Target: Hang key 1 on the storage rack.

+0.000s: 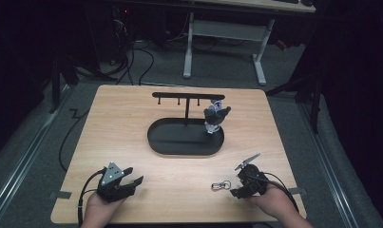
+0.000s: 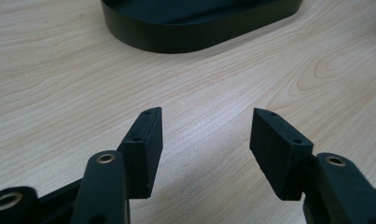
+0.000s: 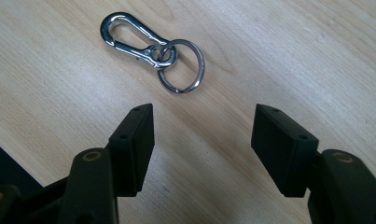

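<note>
- The left gripper point(image 1: 132, 178) rests low at the lower left of the worktop point(image 1: 122, 123), jaws spread with nothing between them.
- The right gripper point(image 1: 236, 180) sits at the lower right, jaws likewise spread and empty.
- A silver snap hook point(image 3: 132, 35) joined to a key ring point(image 3: 181, 65) lies flat on the wood just beyond the right gripper's jaws, touching neither.
- At frame centre stands a black oval tray point(image 1: 170, 145) with a T-shaped rack point(image 1: 186, 97); a small figure charm point(image 1: 215, 116) hangs from its right end.
</note>
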A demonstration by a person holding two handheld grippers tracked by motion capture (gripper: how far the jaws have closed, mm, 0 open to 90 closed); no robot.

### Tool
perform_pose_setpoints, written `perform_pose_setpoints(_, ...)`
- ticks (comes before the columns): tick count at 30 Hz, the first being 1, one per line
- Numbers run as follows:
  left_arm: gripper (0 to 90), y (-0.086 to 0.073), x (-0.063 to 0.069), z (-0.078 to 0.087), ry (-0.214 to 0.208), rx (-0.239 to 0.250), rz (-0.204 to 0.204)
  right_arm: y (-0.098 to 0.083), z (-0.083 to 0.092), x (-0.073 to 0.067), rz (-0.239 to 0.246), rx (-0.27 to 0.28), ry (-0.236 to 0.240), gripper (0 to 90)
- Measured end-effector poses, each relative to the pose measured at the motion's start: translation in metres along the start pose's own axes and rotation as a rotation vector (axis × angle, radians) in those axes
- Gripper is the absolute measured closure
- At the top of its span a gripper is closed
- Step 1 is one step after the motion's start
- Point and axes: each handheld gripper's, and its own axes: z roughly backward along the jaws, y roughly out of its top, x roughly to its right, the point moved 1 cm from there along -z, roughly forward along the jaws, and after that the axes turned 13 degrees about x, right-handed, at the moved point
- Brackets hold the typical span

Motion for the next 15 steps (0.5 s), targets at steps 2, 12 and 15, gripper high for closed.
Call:
perform_pose_setpoints(2,44.4,0.000,0.000,0.000,-0.003,-0.006,-0.004,0.004,-0.001,0.000,0.026,-0.016,0.004,44.0)
perform_pose_setpoints(12,44.2,-0.002,0.003,-0.002,-0.008,-0.014,-0.021,0.018,-0.013,0.005,0.041,-0.080,0.062,52.6)
perform_pose_setpoints(15,44.2,-0.003,0.002,-0.003,-0.006,-0.024,-0.026,0.023,-0.015,0.005,0.038,-0.086,0.072,52.8)
